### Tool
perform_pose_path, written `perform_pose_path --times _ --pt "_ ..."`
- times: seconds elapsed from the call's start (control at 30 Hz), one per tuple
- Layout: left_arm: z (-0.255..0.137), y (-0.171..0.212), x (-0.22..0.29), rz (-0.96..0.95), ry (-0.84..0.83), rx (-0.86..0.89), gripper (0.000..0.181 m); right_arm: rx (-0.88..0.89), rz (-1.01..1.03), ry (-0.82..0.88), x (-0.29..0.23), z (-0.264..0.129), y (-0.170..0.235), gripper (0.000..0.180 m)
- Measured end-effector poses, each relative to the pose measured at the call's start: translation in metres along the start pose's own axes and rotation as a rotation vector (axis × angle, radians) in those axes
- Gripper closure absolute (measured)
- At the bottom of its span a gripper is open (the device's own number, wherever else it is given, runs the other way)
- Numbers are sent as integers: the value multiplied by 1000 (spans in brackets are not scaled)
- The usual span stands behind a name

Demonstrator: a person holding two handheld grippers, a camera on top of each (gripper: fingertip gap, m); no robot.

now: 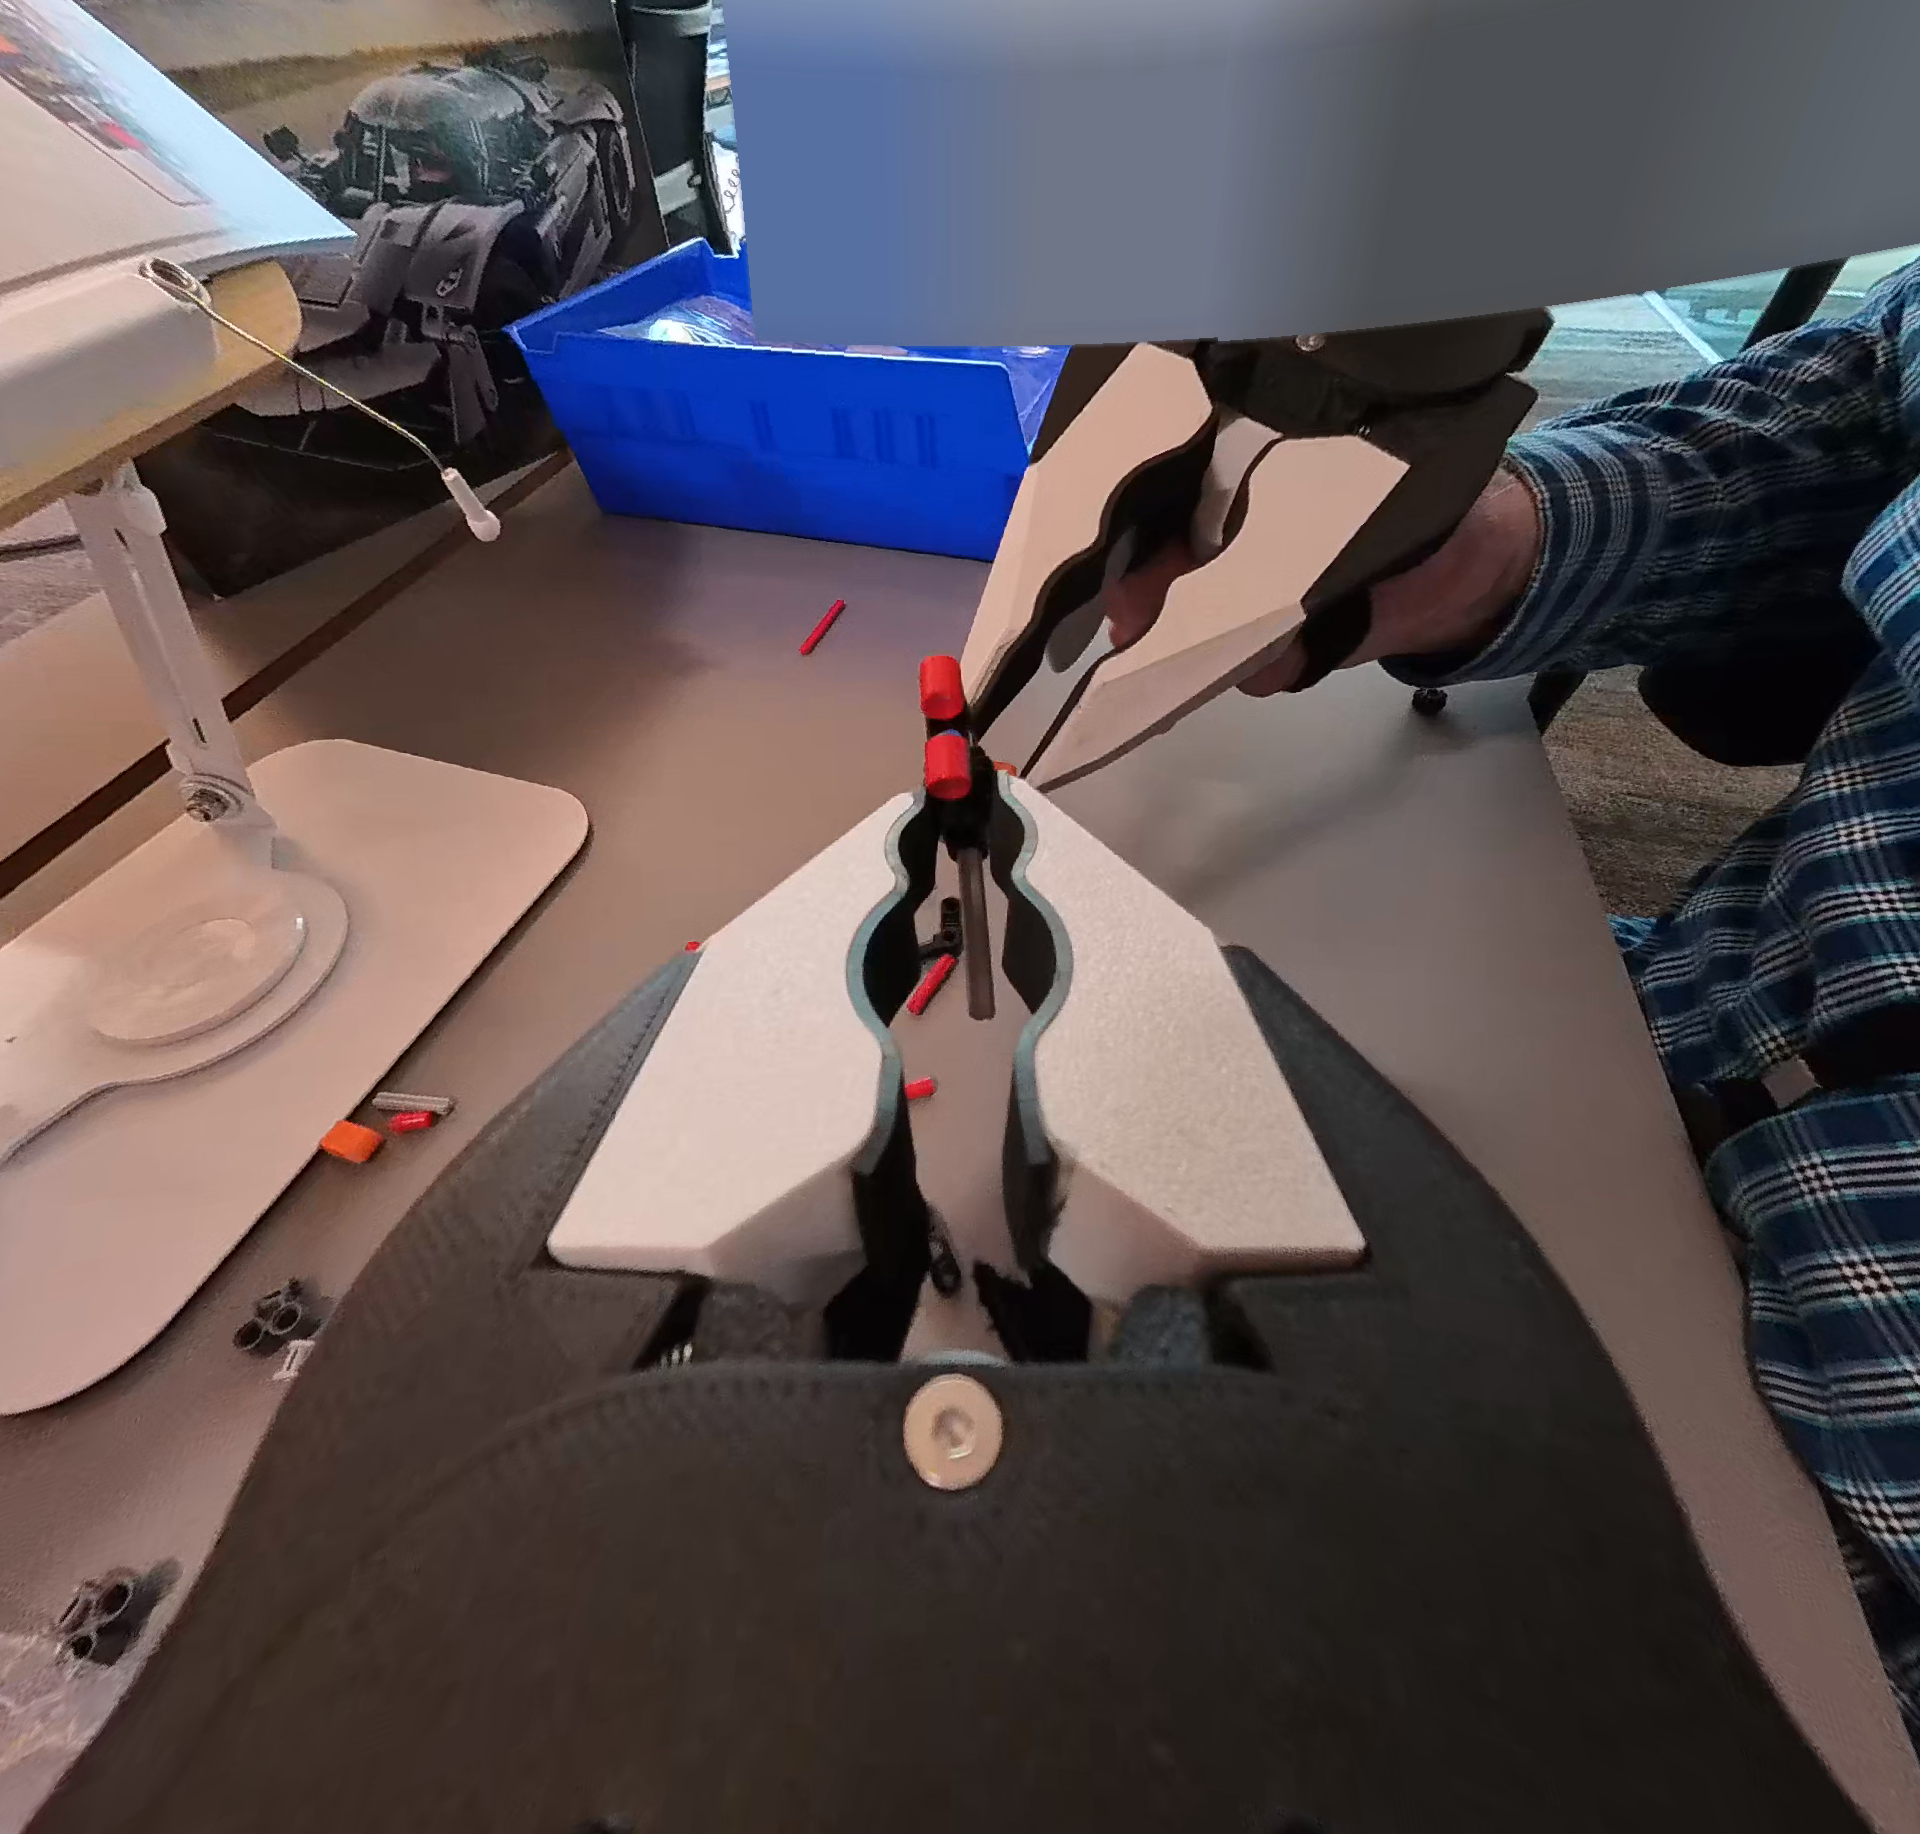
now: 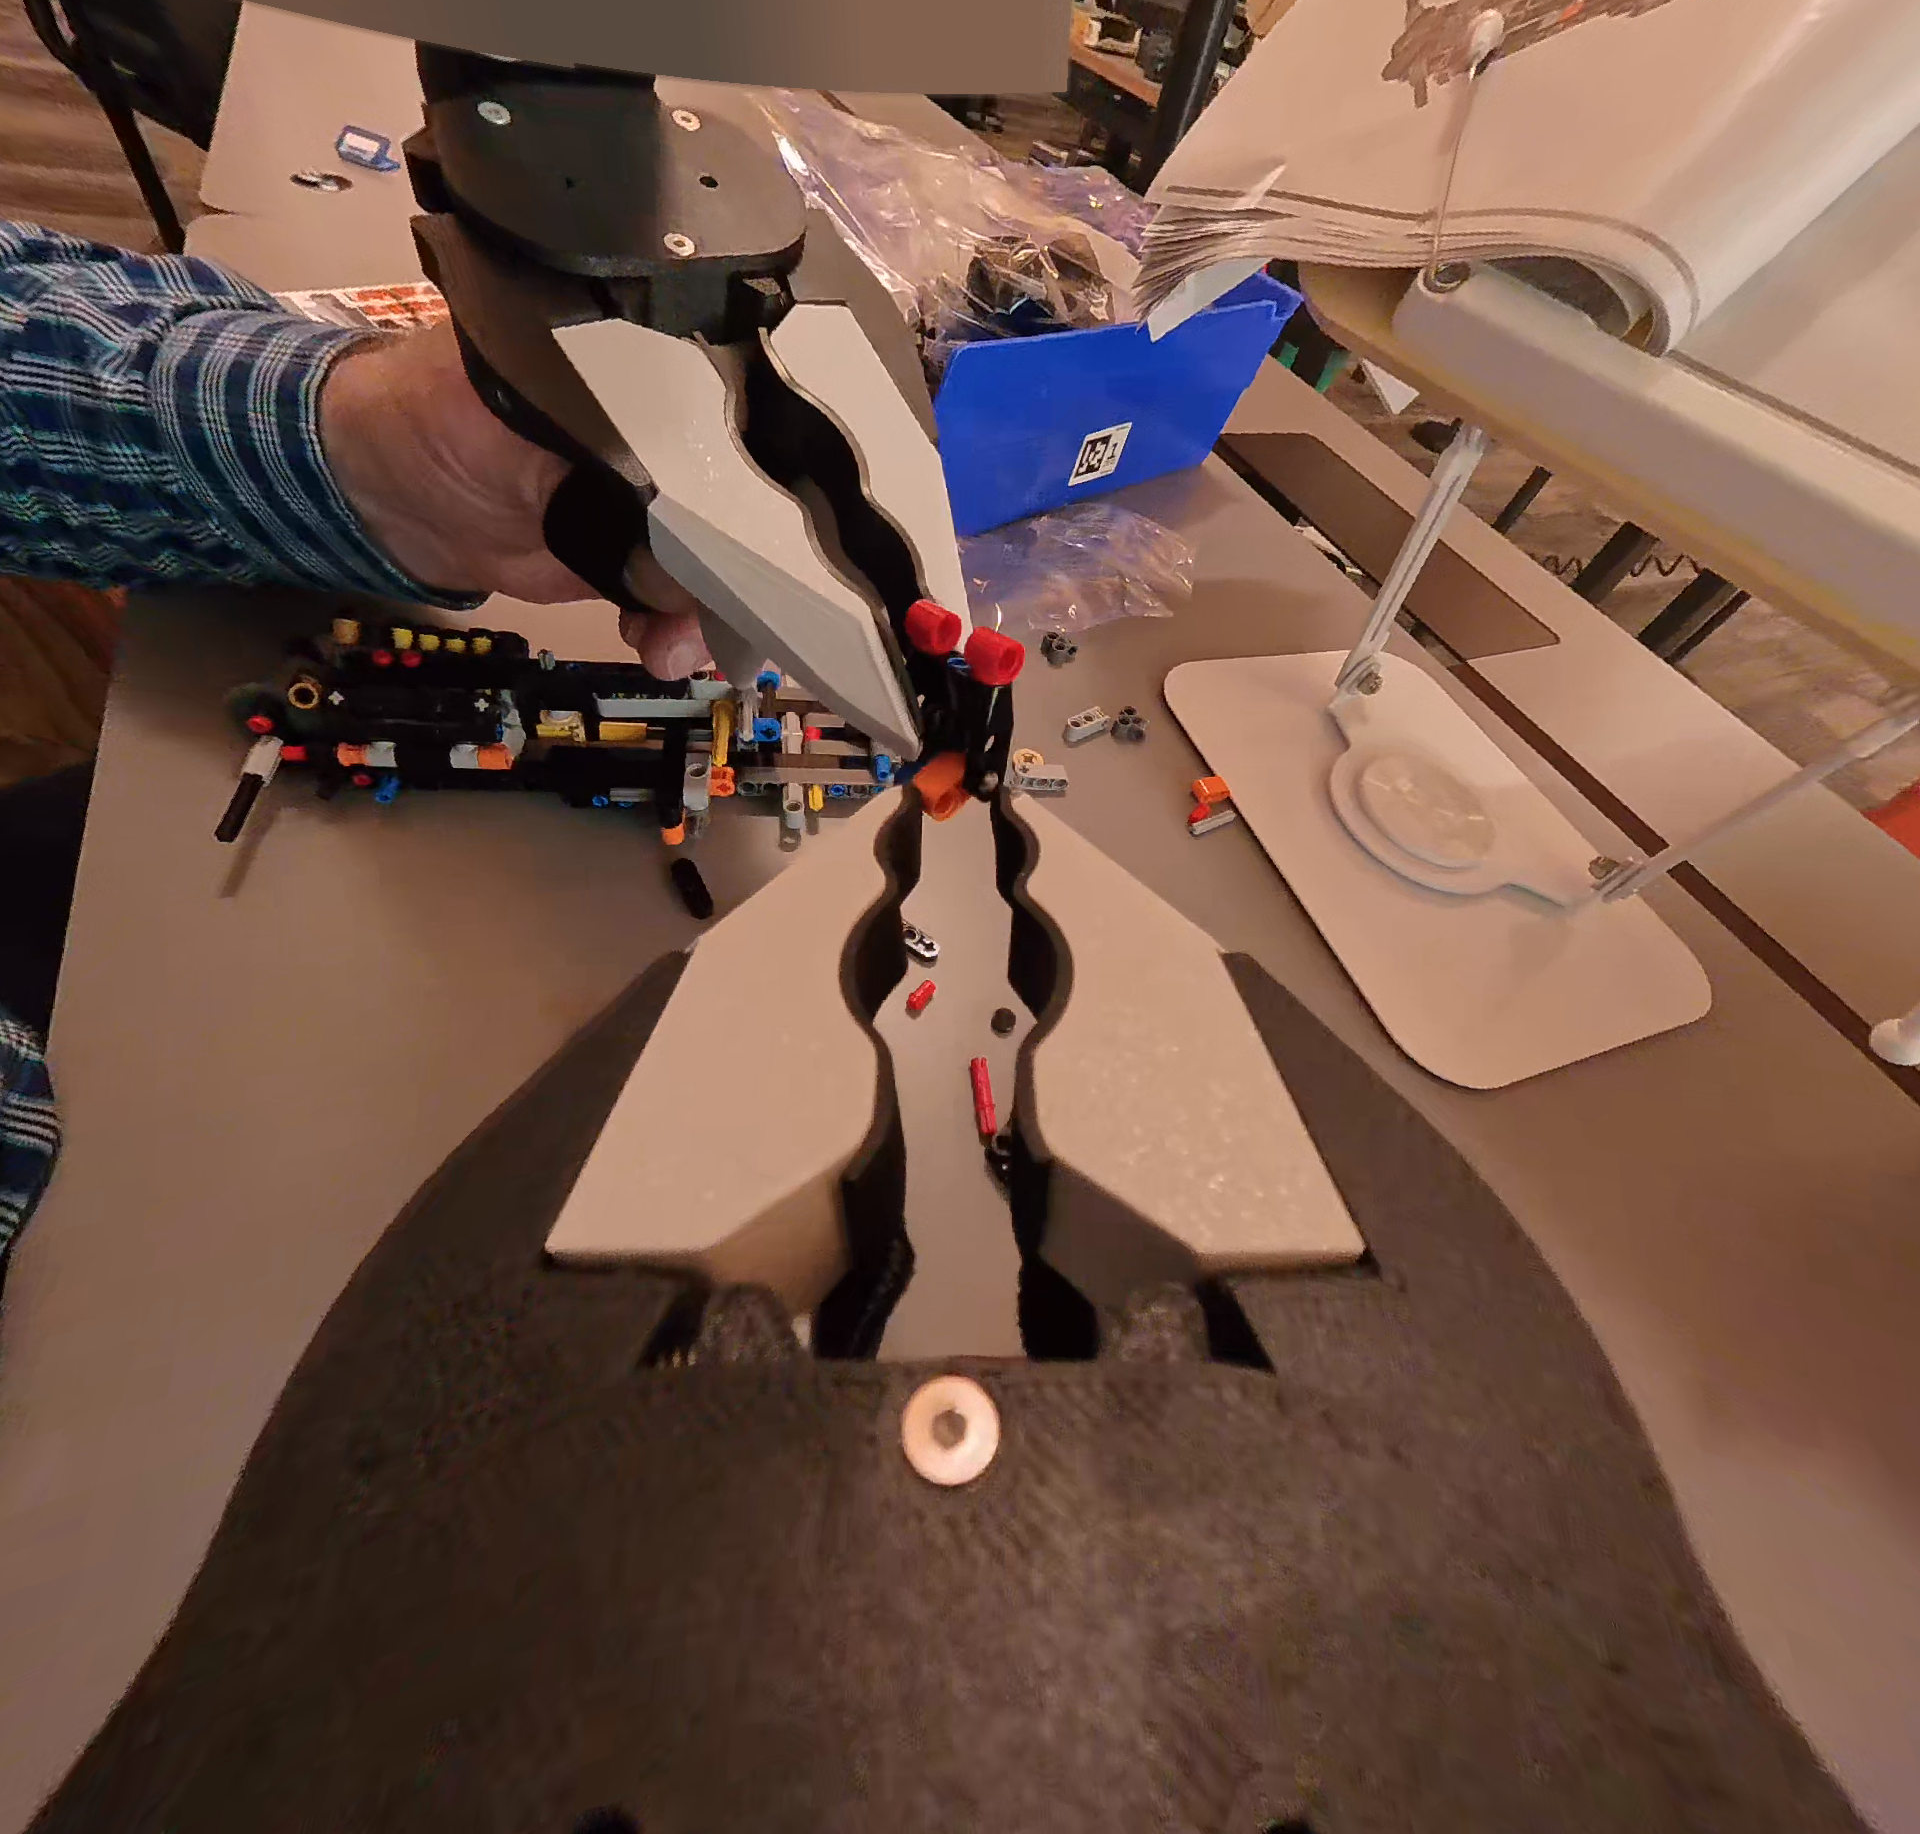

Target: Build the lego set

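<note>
Black subassembly [image 1: 951, 797] with two red bushes, held above the worktop [image 1: 644, 704]: left hand-held gripper [image 1: 961, 808] pinches it; right hand-held gripper [image 2: 951, 797] pinches its orange connector [image 2: 940, 785].

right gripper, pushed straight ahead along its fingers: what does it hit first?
The right gripper already pinches the small black Lego subassembly with two red bushes. Directly beyond sits the left gripper, clamped on the same piece, so probably that; depth is unclear.
</note>
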State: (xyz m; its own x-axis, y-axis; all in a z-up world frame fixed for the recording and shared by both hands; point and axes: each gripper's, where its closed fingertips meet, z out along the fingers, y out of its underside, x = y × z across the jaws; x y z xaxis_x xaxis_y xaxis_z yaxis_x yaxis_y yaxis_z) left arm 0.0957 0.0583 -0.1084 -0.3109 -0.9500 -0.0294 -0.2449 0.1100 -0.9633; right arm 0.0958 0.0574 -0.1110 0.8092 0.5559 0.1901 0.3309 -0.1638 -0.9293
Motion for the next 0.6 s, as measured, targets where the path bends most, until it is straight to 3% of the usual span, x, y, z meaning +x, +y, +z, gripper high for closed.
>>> perform_pose_path --times 0.6 --pt "-1 -6 1 -63 26 89 174 65 63 -29 -2 -2 -7 169"
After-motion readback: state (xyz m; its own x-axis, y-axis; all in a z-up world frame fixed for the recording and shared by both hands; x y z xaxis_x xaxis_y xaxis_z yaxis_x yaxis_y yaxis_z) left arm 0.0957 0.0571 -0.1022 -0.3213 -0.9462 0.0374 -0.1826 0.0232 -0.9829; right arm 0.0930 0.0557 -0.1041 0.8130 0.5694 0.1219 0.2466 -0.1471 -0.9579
